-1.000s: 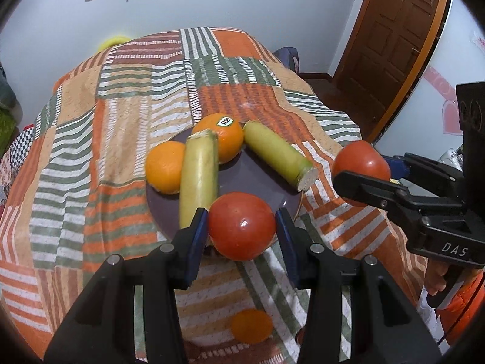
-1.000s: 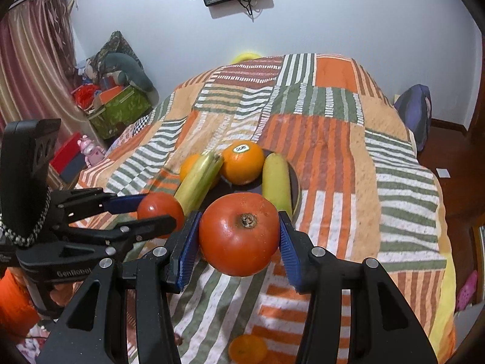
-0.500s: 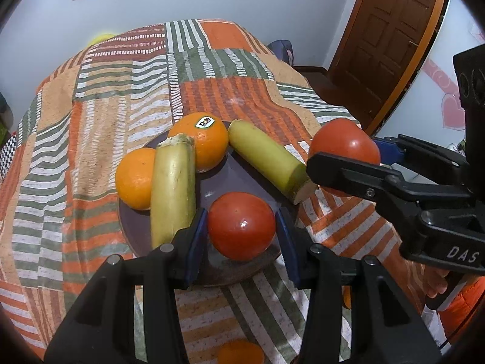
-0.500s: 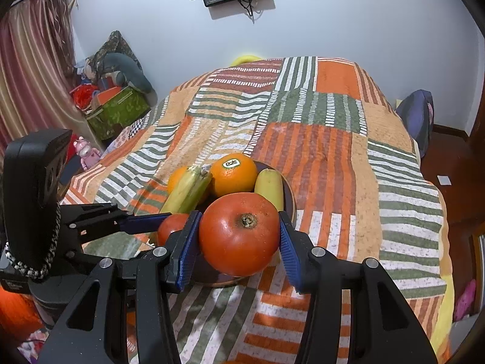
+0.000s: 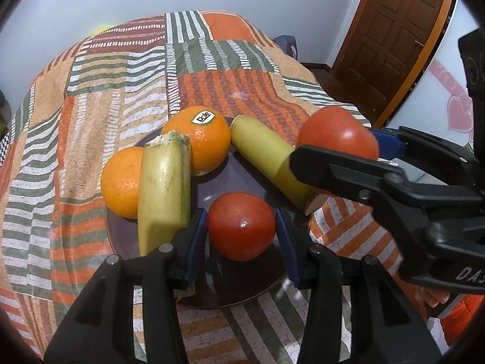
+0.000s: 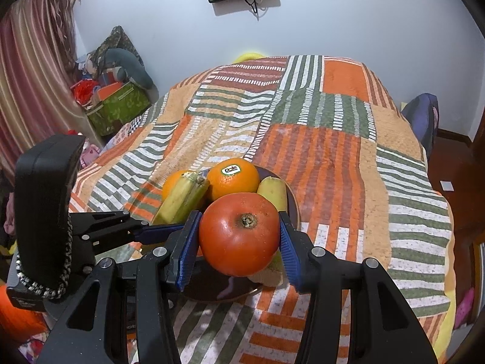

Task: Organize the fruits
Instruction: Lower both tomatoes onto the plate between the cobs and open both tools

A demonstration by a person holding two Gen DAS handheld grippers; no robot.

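A dark purple plate on a patchwork bedspread holds two oranges and two banana pieces. My left gripper is shut on a red tomato, low over the plate's near side. My right gripper is shut on a larger red tomato and holds it above the plate's near edge. In the left wrist view this tomato hovers at the plate's right side.
The striped patchwork bedspread covers the bed. A wooden door stands at the right. A green box and clutter sit by the curtain at the left. A dark bag lies beyond the bed's right edge.
Both grippers have moved forward over the plate, each carrying its tomato. The left tomato is now lower over the plate; the right tomato has come in over the plate's edge.
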